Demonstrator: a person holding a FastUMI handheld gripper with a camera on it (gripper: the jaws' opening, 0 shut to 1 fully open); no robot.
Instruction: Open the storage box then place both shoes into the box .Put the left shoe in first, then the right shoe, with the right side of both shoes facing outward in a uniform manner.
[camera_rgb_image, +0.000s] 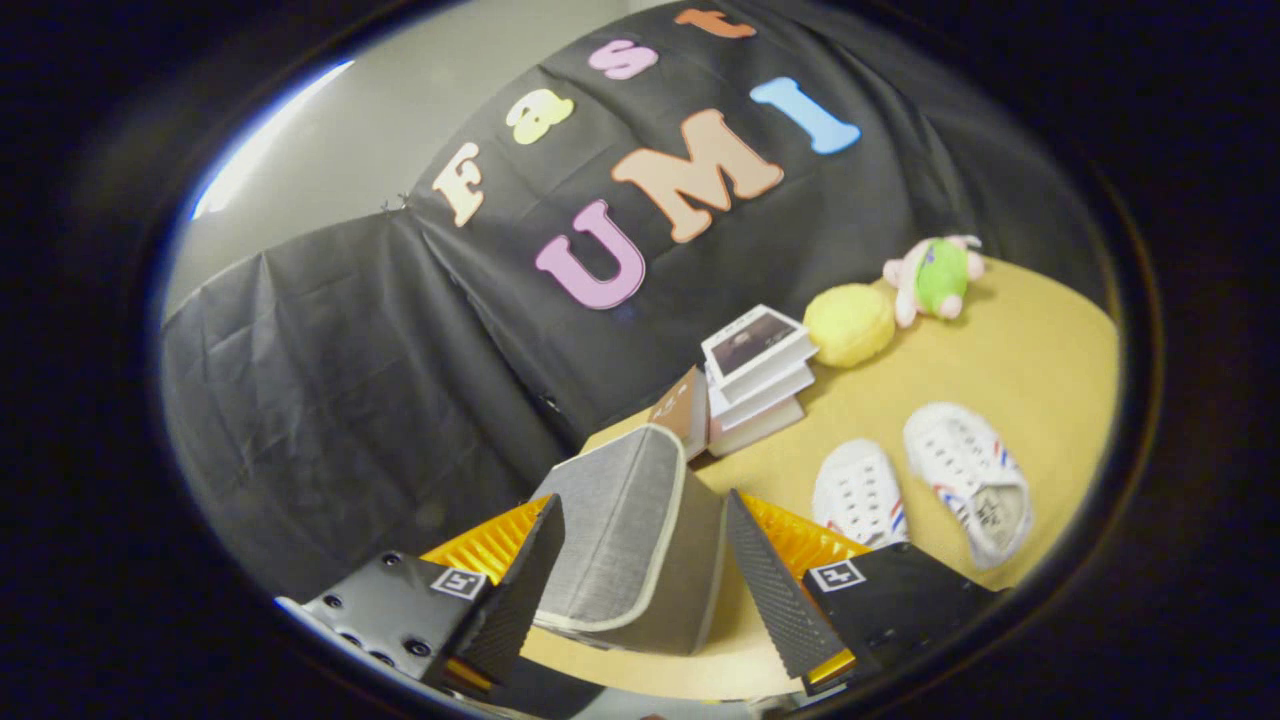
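Gripper view first, and the whole scene sits tilted, the wooden table (1010, 390) slanting up toward the black cloth wall (330, 380). Front and centre is the grey storage box (625, 535), or at least its fabric lid or flap with a pale piped edge, standing between the two fingers. Its long axis runs away from the camera, from the rounded near corner up to a far edge that points at the stack of books (755, 375). The gripper (640, 575) has its fingers spread wide apart, one on each side of the grey panel; the left finger lies right against the panel's edge, while the right finger stands a little clear of it, so no squeeze is on. Whether the box is actually open cannot be told from this angle.

Over to the shoes now. The nearer white shoe (860, 495) lies just beyond the right finger, its long axis running roughly away from the camera, striped side turned right. The second white shoe (970, 480) lies just beside it, further right, angled so its striped heel end is up and away and its laced top faces the camera. Both rest on the table, outside the box.

Beyond the books, a yellow round plush (850, 323) and a pink and green soft toy (935, 278) sit near the wall.
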